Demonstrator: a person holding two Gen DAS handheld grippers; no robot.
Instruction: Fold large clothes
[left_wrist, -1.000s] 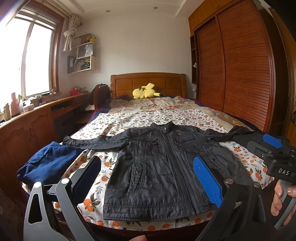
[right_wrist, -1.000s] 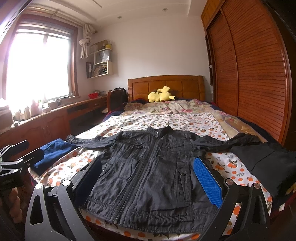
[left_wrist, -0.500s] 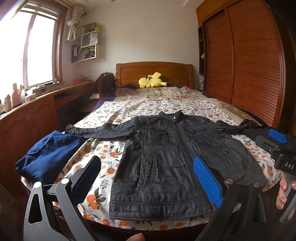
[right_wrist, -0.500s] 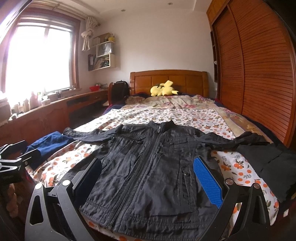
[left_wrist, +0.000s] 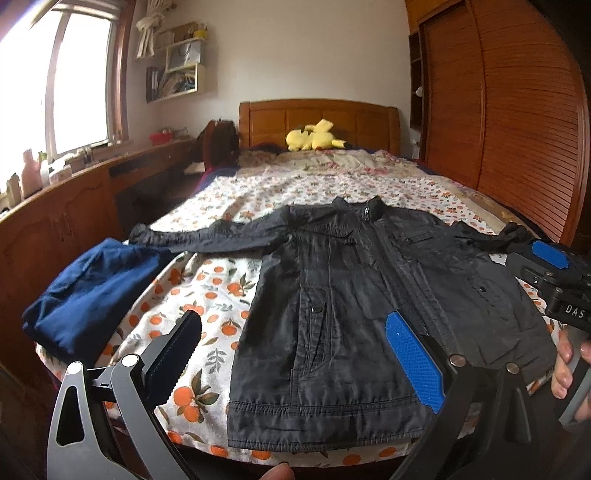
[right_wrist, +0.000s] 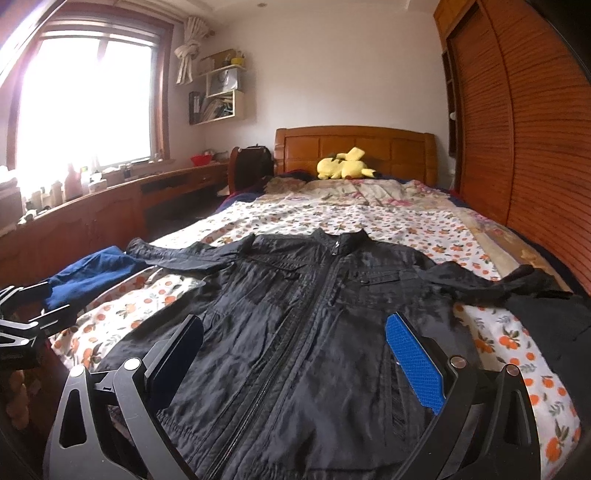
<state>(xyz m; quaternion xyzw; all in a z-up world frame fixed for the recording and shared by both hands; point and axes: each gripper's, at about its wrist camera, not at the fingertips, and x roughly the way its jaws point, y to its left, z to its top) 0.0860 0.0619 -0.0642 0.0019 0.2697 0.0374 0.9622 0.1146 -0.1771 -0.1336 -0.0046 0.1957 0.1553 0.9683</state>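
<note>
While the left gripper (left_wrist: 295, 354) hung above the foot of the bed with its 2 fingers spread wide and nothing between them, the right gripper (right_wrist: 295, 354) hovered in the same released way over the lower front of the black jacket (right_wrist: 314, 332). That jacket lay flat and face up on the orange-print bedspread (left_wrist: 214, 288), zipped, collar toward the headboard (left_wrist: 321, 118), both sleeves stretched out sideways (the right cuff reached a dark garment (right_wrist: 554, 325) at the bed's edge). A folded navy garment (left_wrist: 88, 291) sat at the left corner, just beside the left sleeve. A yellow plush toy (right_wrist: 345, 164) rested by the headboard, and a slatted wooden wardrobe (right_wrist: 524, 122) filled the right wall.
</note>
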